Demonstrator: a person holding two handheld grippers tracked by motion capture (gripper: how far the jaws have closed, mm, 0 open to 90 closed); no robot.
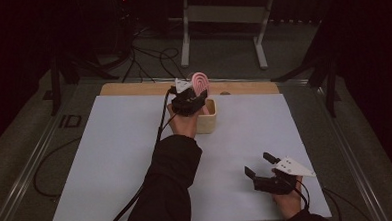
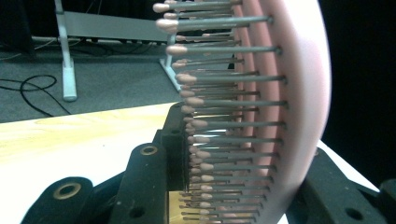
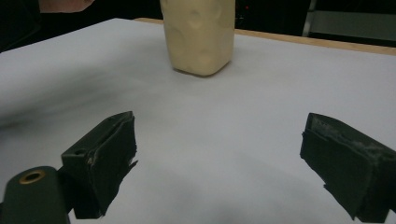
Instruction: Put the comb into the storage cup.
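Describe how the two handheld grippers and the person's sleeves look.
Both the left gripper and right gripper are black, two-jawed, each topped by a grey three-cornered plate with a black cable trailing back. The right gripper's pads look worn and ragged. Brass-coloured pivots show on the jaw arms. The sleeves are dark.

This looks like a lab or test room, not a home. The walls are hidden by dark black curtains (image 1: 377,57). The floor is grey carpet (image 1: 221,54), and black cables (image 1: 146,57) lie loose across it. A bare metal stand (image 1: 220,19) sits at the back. The surface (image 1: 135,143) is a plain white sheet on a wooden board with metal rails at the sides, set up for filming.
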